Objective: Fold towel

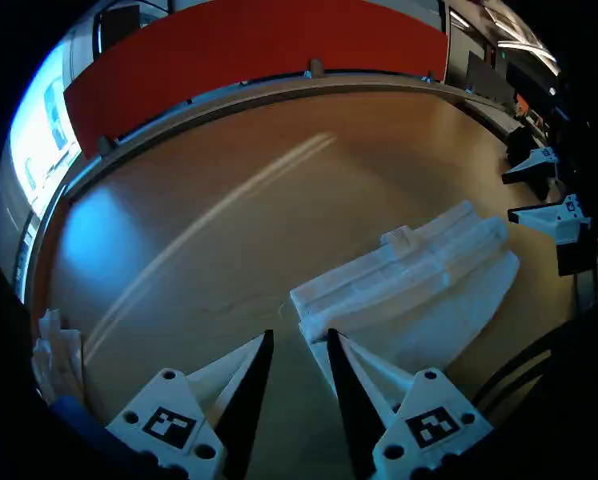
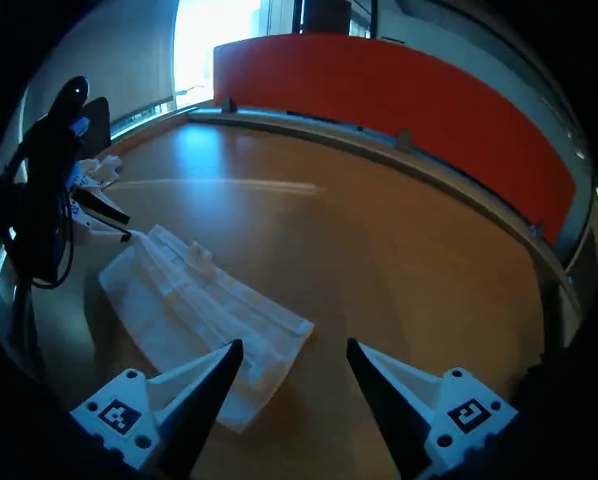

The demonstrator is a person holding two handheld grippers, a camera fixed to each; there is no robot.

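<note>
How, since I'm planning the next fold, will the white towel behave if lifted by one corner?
Probably floppy: the towel lies flat in soft layered folds, so a lifted corner would likely drape. It looks thin and light. On the smooth wooden table a push would probably bunch or slide it.

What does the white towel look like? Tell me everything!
The towel is white cloth with raised ribbed bands and a small loop tag on one edge. It is folded into a long strip, lying flat on the wooden table. The left hand-held gripper and right hand-held gripper sit open at its ends; contact is unclear.
</note>
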